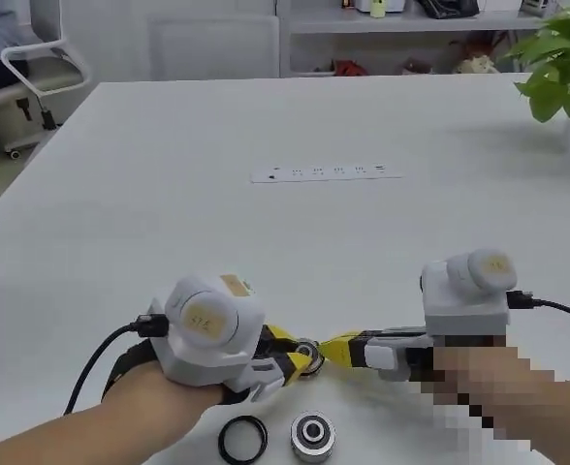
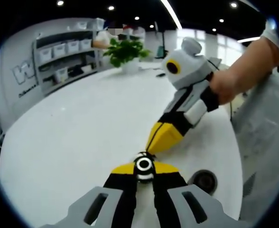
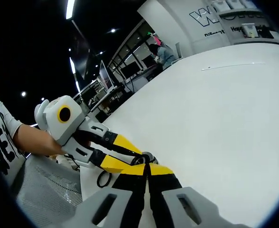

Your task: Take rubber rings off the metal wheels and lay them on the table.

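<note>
Black rubber ring (image 1: 242, 439) lies flat beside one metal wheel (image 1: 313, 435) — second wheel (image 1: 307, 355) just behind.

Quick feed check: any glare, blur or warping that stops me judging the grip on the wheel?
Head view: soft even light, no glare; the wheel is small and low in frame. Left gripper view: wheel sharp at centre, fisheye bends the table edge, ceiling lights bright. Right gripper view: rolled steeply, dark upper left, wheel partly hidden behind the jaws.

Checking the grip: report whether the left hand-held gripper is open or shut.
Shut: in its own view, the left hand-held gripper clamps a small wheel between its yellow tips.
</note>
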Demonstrator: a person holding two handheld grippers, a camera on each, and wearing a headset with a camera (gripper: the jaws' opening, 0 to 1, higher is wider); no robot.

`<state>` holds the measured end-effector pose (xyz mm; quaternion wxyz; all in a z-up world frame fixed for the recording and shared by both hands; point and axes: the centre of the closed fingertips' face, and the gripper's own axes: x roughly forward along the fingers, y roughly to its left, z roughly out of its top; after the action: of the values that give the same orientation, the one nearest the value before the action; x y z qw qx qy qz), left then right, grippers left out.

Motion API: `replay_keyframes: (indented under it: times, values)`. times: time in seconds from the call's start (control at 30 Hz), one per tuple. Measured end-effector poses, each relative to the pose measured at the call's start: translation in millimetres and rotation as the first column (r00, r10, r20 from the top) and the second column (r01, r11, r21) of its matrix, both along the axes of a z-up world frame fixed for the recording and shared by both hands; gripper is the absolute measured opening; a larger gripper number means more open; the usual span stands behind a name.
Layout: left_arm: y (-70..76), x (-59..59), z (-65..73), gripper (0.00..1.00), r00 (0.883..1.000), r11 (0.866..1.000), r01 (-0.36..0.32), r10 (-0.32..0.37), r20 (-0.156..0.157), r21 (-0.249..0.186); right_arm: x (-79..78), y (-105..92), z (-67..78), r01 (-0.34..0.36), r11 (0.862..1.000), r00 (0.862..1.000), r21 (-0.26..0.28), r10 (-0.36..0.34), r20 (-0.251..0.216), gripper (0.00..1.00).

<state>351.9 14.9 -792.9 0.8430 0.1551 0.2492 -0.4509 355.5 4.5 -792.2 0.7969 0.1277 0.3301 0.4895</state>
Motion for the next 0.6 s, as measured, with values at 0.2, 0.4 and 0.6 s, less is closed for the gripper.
replay_keyframes:
  times: [0.2, 0.4, 0.6]
  values:
    - [0.1, -0.1, 0.2, 0.12, 1.000, 1.000, -0.001, 0.001, 0.001, -0.001, -1.5, 0.9, 0.9, -0.007, 1.000, 1.000, -0.009, 0.007, 0.011, 0.00]
    - [-1.3, -1.4, 0.3, 0.12, 1.000, 1.000, 0.001, -0.001, 0.004, -0.001, -7.7, 6.3, 2.0, -0.033, 0.999, 0.999, -0.011, 0.034, 0.021, 0.00]
    - [-1.0, -1.7, 0.3, 0.12, 1.000, 1.000, 0.001, -0.001, 0.002, -0.004, -10.1, 11.5, 6.6, -0.053, 0.999, 0.998, 0.011, 0.053, 0.028, 0.00]
